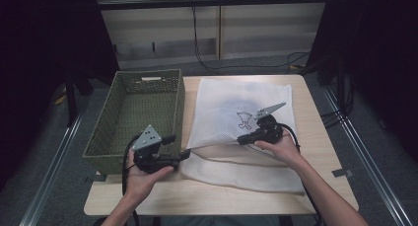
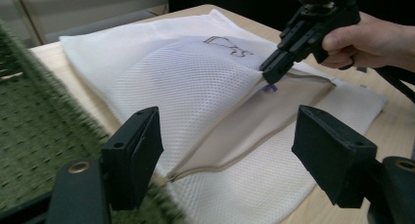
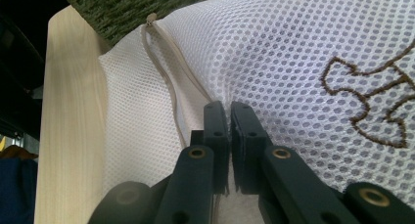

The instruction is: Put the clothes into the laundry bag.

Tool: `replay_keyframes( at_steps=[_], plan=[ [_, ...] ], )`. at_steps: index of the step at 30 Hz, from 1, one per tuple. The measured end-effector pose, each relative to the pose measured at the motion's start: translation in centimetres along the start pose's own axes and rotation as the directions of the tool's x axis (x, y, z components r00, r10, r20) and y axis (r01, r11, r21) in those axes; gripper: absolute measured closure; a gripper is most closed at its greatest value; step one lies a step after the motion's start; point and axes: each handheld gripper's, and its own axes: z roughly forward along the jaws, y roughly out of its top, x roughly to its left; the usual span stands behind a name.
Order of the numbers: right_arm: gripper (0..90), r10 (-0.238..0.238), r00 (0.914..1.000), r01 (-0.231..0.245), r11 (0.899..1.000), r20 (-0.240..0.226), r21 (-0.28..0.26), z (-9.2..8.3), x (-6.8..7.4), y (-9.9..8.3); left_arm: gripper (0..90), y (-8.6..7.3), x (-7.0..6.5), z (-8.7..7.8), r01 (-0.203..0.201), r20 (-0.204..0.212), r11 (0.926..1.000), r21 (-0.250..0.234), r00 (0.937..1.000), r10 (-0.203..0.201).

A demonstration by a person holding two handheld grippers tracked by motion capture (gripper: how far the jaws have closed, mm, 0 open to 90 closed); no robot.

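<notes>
A white mesh laundry bag [image 1: 231, 102] with a brown embroidered figure [image 1: 243, 119] lies flat on the wooden table. Its beige zipper [image 3: 169, 82] runs along the near side and stands partly open [image 2: 235, 136]. My right gripper [image 3: 229, 109] is shut on the upper mesh layer at the zipper edge and holds it slightly raised; it is also in the left gripper view [image 2: 271, 70]. My left gripper [image 2: 227, 150] is open, its jaws wide apart and holding nothing, just short of the bag's left end [image 1: 185, 154].
A green woven basket [image 1: 148, 75] stands on the left part of the table, touching the bag's left side, with nothing inside. Bare table [image 1: 325, 142] shows to the right and along the front edge. Cables trail from both grippers.
</notes>
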Motion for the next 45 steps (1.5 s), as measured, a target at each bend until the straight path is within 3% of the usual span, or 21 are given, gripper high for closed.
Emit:
replay_keyframes(
  at_steps=[4, 10, 16, 19, 21, 30, 39, 45],
  plan=[
    [86.6, 0.002, 1.0000, -0.002, 1.000, 0.003, 0.010, 0.3, -0.1, -0.3, 27.4, -0.2, 0.5, -1.2, 0.004, -0.008, 0.9996, -0.028, 1.0000, -0.004],
    [86.4, 0.003, 0.9999, -0.003, 1.000, 0.015, 0.030, 0.6, -0.1, -0.5, 26.2, -0.7, 1.3, -1.8, 0.053, -0.060, 0.9971, -0.054, 0.9966, -0.056],
    [86.6, -0.001, 0.9993, -0.002, 0.998, 0.038, 0.057, 0.9, 0.0, -0.9, 25.9, -1.2, 1.5, -2.1, 0.056, -0.078, 0.9948, -0.085, 0.9950, -0.062],
    [86.7, 0.002, 0.9987, -0.003, 1.000, 0.051, 0.019, 1.0, 0.0, -1.6, 27.0, -1.7, 1.8, -2.1, 0.082, -0.108, 0.9933, -0.081, 0.9900, -0.091],
    [86.6, 0.000, 0.9981, -0.002, 1.000, 0.062, 0.022, 1.0, 0.0, -1.9, 26.7, -2.2, 2.0, -2.0, 0.094, -0.113, 0.9928, -0.074, 0.9883, -0.102],
    [85.3, 0.024, 0.9975, -0.026, 0.999, 0.067, 0.038, 1.7, -0.2, -3.1, 25.6, -2.6, 2.1, -1.8, 0.078, -0.105, 0.9949, -0.065, 0.9908, -0.084],
    [83.7, 0.008, 0.9965, -0.015, 0.996, 0.084, 0.084, 2.4, -0.7, -3.6, 25.8, -2.6, 2.1, -1.7, 0.085, -0.106, 0.9939, -0.070, 0.9900, -0.093],
    [84.3, -0.010, 0.9949, 0.000, 0.995, 0.101, 0.097, 2.7, -1.1, -3.9, 25.6, -2.6, 2.1, -1.4, 0.067, -0.110, 0.9963, -0.053, 0.9913, -0.073]
  ],
)
